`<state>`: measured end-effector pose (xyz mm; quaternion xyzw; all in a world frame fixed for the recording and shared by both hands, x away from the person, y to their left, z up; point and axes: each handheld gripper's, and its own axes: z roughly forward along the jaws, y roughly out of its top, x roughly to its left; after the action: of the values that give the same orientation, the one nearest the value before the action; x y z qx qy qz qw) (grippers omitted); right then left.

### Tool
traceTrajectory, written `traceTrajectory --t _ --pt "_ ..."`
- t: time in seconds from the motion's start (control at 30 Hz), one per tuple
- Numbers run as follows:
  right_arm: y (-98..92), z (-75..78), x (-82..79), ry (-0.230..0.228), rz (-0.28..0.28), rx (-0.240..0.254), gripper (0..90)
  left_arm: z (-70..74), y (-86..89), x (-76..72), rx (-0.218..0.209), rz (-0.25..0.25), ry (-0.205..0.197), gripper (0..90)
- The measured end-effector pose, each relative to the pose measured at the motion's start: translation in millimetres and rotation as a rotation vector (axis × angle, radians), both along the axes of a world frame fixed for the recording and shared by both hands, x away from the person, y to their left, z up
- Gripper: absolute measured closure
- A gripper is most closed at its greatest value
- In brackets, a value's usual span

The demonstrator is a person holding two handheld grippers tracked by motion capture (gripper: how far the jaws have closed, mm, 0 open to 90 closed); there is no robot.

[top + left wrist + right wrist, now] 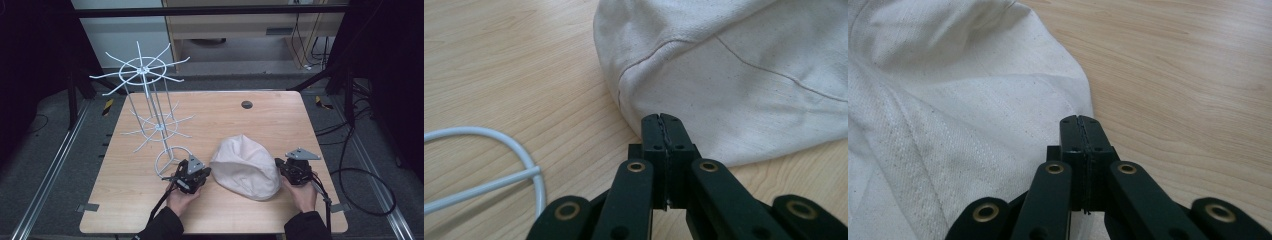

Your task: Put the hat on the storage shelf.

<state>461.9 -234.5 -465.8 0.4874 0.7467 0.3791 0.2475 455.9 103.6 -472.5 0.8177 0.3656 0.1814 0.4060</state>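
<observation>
Cream cloth cap (246, 166) on wooden table (280, 120), near the front edge, right of centre.
Left gripper (202, 175) at cap's left side, right gripper (278, 165) at its right side; both jaw pairs pressed fully together, tips at the fabric edge, can't tell if any cloth is pinched. White wire rack (150, 107) stands toward table's left edge, base ring beside left gripper.

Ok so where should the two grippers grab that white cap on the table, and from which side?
Probably the hem of the cap, where the cloth lies thin on the table: left gripper low from its left edge, right gripper from its right. The domed crown looks too broad. Both sets of jaws are shut, so open them first.
</observation>
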Motion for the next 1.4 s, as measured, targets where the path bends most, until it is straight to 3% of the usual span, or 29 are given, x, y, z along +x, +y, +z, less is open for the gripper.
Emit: traceTrajectory --t 0.13,0.4,0.57,1.03,1.3,1.4 --pt "0.8 -0.1 -1.4 0.008 0.006 0.008 90.0 -5.5 -4.6 5.6 0.007 0.001 0.01 89.9" --pt "2.2 -1.1 -7.2 0.027 0.022 -0.01 90.0 -10.3 -10.8 18.1 -0.027 0.011 0.028 89.9" --pt "1.1 -1.6 -11.2 0.031 0.028 -0.026 90.0 -8.6 -17.7 24.7 -0.031 0.011 0.02 89.9" --pt "-2.1 -3.5 -29.2 0.051 0.032 0.001 90.0 -10.4 -37.2 44.2 -0.054 0.033 0.025 90.0" --pt "1.3 -2.7 -38.1 0.052 0.046 0.04 90.0 -9.2 -44.1 52.1 -0.016 0.031 0.025 90.0" --pt "3.4 -3.0 -39.4 0.054 0.054 0.036 90.0 -9.5 -45.4 54.3 -0.027 0.033 0.025 90.0"
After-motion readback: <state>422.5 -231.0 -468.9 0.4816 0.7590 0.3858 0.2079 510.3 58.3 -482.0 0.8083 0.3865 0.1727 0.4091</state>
